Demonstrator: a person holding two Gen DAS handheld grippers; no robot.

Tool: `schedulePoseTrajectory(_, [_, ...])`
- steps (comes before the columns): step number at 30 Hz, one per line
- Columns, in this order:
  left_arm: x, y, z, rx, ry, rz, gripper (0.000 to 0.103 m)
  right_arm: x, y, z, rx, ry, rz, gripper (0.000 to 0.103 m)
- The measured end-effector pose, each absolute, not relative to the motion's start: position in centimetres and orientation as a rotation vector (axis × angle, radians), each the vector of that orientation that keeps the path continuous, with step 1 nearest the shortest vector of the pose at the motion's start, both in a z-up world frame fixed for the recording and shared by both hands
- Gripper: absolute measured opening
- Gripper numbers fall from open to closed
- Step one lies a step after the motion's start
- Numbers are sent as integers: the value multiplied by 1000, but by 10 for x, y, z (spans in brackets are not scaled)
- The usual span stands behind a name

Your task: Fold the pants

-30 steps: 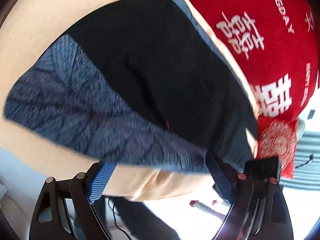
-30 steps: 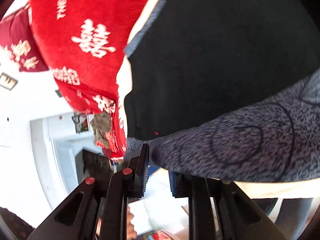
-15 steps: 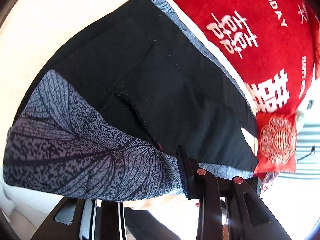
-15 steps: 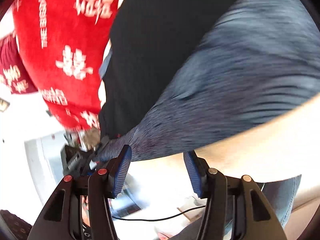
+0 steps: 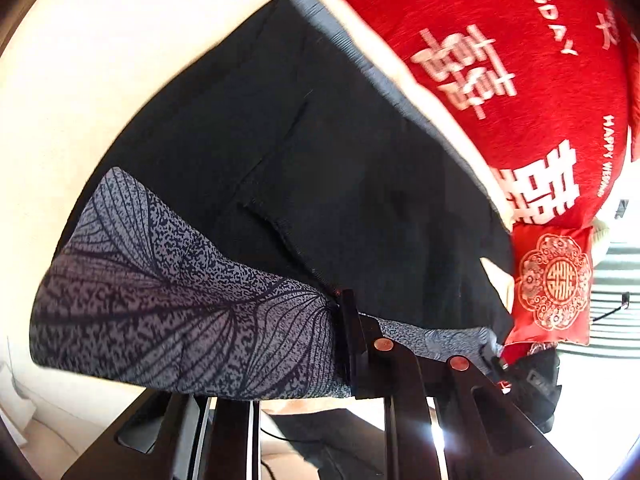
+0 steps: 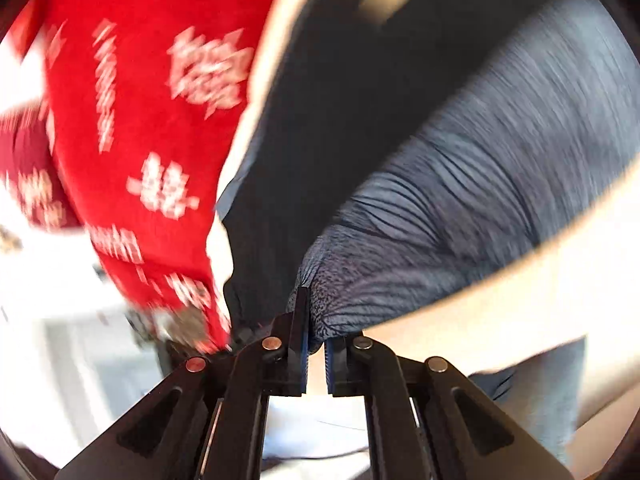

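The pants (image 5: 304, 184) are black with a grey leaf-patterned panel (image 5: 168, 304) and lie on a cream surface (image 5: 100, 60). In the left wrist view my left gripper (image 5: 320, 344) is shut on the near edge of the patterned panel; its left finger is hidden under the cloth. In the right wrist view, which is blurred, the pants (image 6: 360, 128) fill the middle and my right gripper (image 6: 316, 336) is shut on the near corner of the patterned panel (image 6: 480, 200).
A red cushion with white characters (image 5: 520, 80) lies along the far side of the pants, also in the right wrist view (image 6: 140, 120). A small red embroidered pouch (image 5: 554, 280) sits at its end. A cable lies on the floor below.
Both grippers were open at the pants' near edge and have closed on the patterned panel. The right gripper is moving, so its view is blurred.
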State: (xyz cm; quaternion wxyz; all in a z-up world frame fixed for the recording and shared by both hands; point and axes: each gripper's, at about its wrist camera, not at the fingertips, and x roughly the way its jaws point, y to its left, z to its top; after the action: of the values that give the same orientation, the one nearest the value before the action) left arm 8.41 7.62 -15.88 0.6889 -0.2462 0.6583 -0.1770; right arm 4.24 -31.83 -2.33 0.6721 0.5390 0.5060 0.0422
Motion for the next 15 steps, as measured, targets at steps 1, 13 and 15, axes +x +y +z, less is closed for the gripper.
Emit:
schedulePoseTrajectory(1, [88,74,-152,-553,1463,-396,19,51,-324,-17,1172,1157,124,7])
schedulePoseTrajectory(13, [243,7,-125,-504,1323,-330,20,260,-400,-56,1155,1333,302,10])
schedulePoseTrajectory(15, [276,-7,-145,-458,1328,-282,21,297,-404,-86,1167,1389,297,10])
